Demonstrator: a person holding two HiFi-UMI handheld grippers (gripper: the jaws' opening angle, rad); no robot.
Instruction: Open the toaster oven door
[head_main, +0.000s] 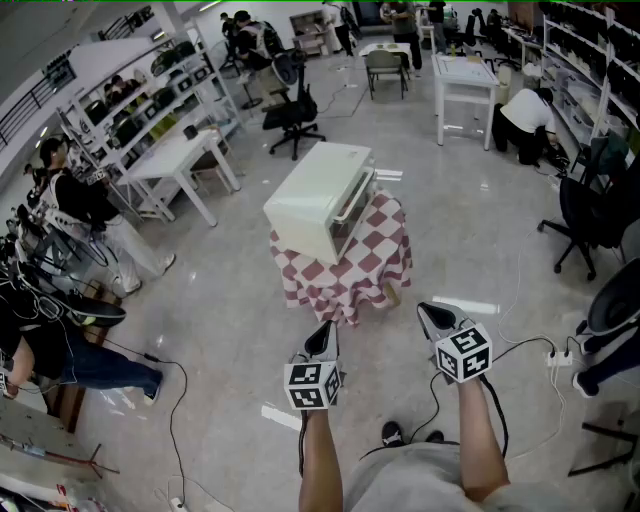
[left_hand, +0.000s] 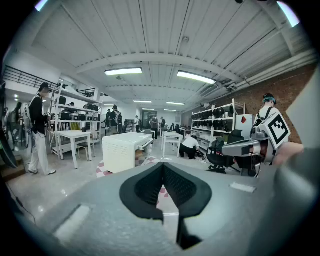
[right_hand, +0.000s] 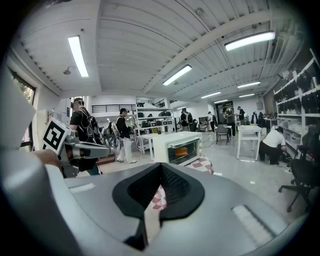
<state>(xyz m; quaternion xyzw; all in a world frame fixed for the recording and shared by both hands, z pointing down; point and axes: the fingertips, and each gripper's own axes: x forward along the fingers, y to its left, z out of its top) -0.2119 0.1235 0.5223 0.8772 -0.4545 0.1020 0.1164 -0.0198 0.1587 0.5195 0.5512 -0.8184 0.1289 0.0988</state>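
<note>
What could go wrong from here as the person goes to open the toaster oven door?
1. The left gripper and right gripper are both shut and well short of the toaster oven. Arriving shut, they could knock the door handle instead of gripping it.
2. The toaster oven nearly fills its small cloth-draped table, so a hard pull might drag it toward the edge.
3. A cable on the floor could catch a foot on approach.

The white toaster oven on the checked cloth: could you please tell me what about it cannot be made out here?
- Right gripper view: the white box-shaped toaster oven shows something orange behind its glass door, too small to identify.
- Left gripper view: the door faces away; only its handle shows, at the edge.
- Head view: the red-and-white checked cloth hides the stand beneath.
</note>
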